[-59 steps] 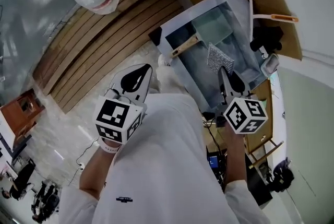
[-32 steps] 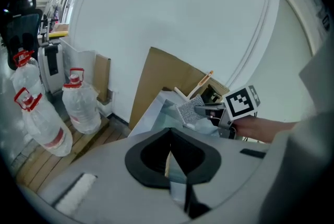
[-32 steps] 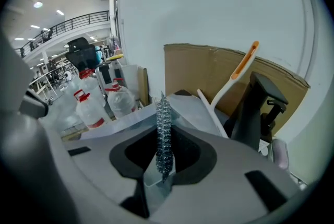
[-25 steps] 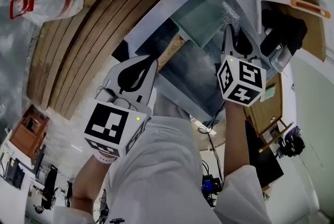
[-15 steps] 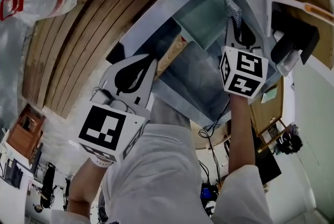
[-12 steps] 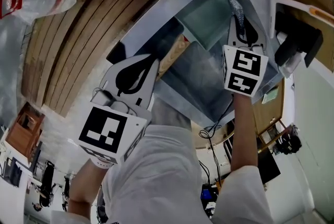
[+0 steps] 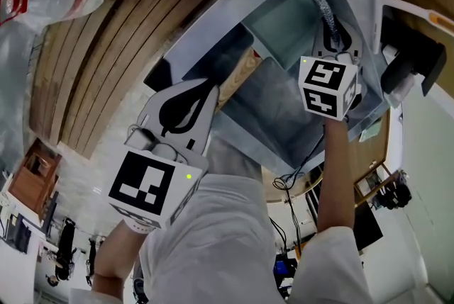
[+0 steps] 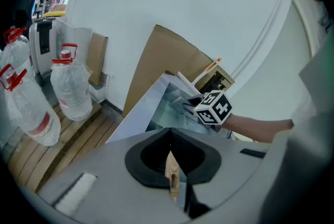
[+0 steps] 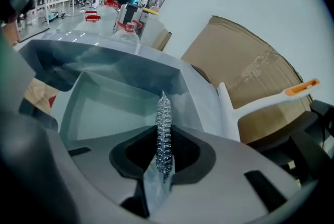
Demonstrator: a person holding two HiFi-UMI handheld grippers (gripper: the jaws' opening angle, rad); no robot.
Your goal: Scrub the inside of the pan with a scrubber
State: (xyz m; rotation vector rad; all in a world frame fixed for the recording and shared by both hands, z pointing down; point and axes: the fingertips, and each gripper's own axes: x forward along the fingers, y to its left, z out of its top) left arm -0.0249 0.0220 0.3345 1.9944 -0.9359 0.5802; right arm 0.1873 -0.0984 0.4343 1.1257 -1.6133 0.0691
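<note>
So I count two hand-held grippers (image 7: 208,87) (image 7: 332,26); one pan (image 7: 284,20); one scrubber (image 7: 323,6); three water bottles (image 8: 68,87) (image 8: 28,108) (image 8: 13,45); one squeegee (image 7: 383,1); one cardboard sheet (image 9: 245,56)

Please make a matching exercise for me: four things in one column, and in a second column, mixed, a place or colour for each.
1 scrubber
2 wooden handle
3 long tool
4 bottle

a clear with red cap
b held by right gripper
c white with orange end
d held by left gripper

Pairs: 1-b, 2-d, 3-c, 4-a
</note>
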